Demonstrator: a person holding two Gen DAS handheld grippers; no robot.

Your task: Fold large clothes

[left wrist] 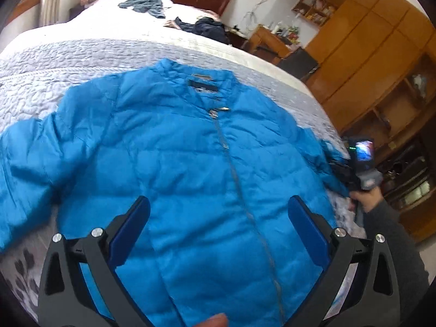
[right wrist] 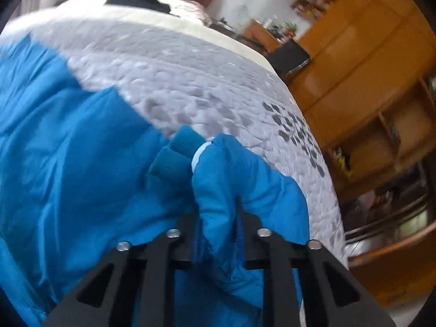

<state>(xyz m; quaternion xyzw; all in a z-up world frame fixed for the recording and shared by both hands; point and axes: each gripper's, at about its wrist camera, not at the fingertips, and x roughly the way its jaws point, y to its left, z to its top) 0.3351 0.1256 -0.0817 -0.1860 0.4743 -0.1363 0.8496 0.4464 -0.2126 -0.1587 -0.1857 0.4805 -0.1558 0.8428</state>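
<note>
A bright blue puffer jacket [left wrist: 190, 150] lies front up on the grey quilted bed [left wrist: 68, 62], zipped, collar toward the headboard. My left gripper [left wrist: 218, 212] hovers open above the jacket's lower front, nothing between its blue pads. At the jacket's right sleeve, the right gripper [left wrist: 351, 174] shows in the left wrist view, held by a hand. In the right wrist view, my right gripper [right wrist: 218, 218] is shut on the bunched sleeve cuff [right wrist: 226, 169], and the fabric hides the fingertips.
Dark and teal clothes [left wrist: 207, 26] lie heaped near the wooden headboard. Wooden wardrobes and shelves [left wrist: 376, 54] stand along the bed's right side, with a small desk [left wrist: 269, 41] and a dark chair beyond. The bed's right edge [right wrist: 327, 163] runs close to the sleeve.
</note>
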